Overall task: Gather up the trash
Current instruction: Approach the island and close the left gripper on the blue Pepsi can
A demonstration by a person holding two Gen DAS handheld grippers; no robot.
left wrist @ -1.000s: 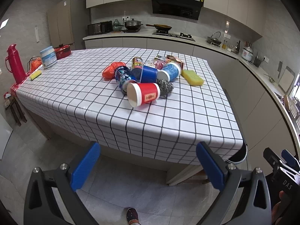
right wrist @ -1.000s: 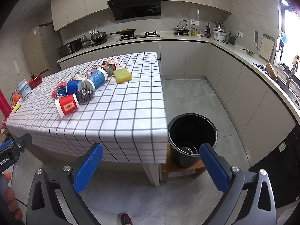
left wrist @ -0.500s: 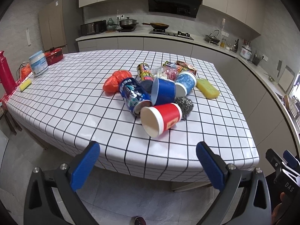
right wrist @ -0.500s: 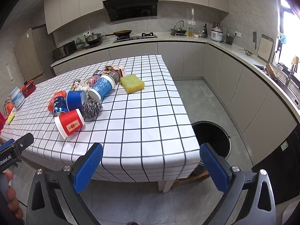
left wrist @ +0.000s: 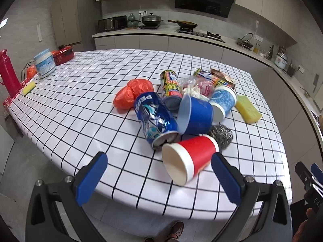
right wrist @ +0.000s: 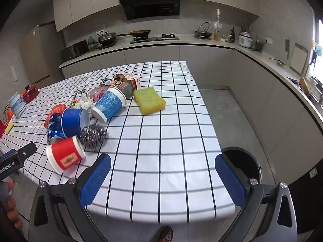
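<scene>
A heap of trash lies on the checked table: a red paper cup on its side nearest me, a crushed Pepsi can, a blue cup, a steel scourer, an orange bag, cans and wrappers. My left gripper is open, its fingers either side of the red cup's mouth but short of it. My right gripper is open over the table's near edge, with the red cup to its left. A black bin stands on the floor right of the table.
A yellow sponge lies right of the heap. A red bottle, a white tub and a red box stand at the table's far left end. Kitchen counters run along the back and right walls. A shoe shows below.
Both grippers have moved forward and up toward the table. The trash heap now looms larger and the red cup sits just ahead of the left fingers. The bin is partly hidden by the table.
</scene>
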